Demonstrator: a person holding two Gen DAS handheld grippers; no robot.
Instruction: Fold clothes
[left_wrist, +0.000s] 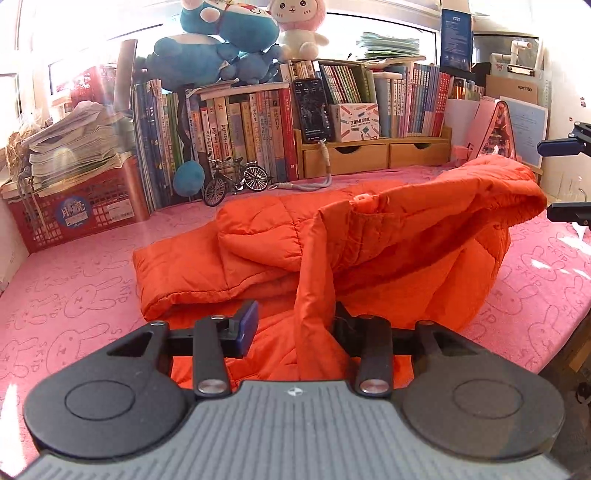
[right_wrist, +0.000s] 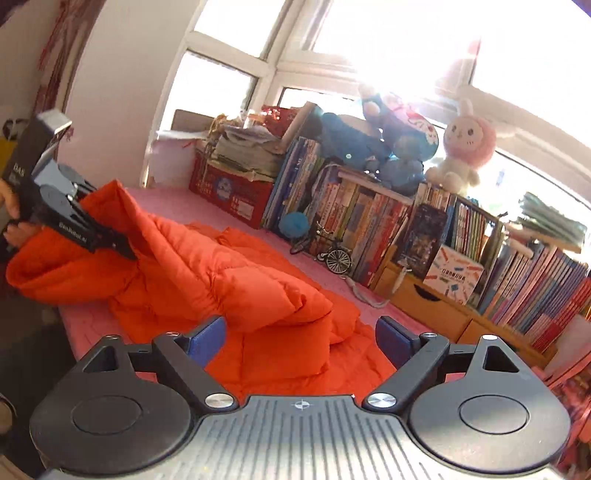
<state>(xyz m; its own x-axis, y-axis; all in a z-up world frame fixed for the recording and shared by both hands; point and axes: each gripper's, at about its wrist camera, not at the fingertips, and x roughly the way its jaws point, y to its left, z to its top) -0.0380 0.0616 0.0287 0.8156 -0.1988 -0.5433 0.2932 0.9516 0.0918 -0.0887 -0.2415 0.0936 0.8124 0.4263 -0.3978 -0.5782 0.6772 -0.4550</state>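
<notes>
An orange quilted jacket (left_wrist: 388, 243) lies partly folded on the pink bunny-print cloth (left_wrist: 74, 295); it also shows in the right wrist view (right_wrist: 229, 280). My left gripper (left_wrist: 295, 325) is open, and a lifted edge of the jacket hangs between its fingers; it also shows at the left of the right wrist view (right_wrist: 125, 253), reaching into the raised jacket. My right gripper (right_wrist: 301, 338) is open and empty, just above the jacket's near end; its fingertips show at the right edge of the left wrist view (left_wrist: 565, 177).
A row of books (left_wrist: 258, 136) with wooden drawers (left_wrist: 373, 155) lines the back. A red crate (left_wrist: 74, 210) with papers stands at the back left. A model bicycle (left_wrist: 236, 182), a phone (left_wrist: 313, 110) and plush toys (left_wrist: 229, 40) stand there.
</notes>
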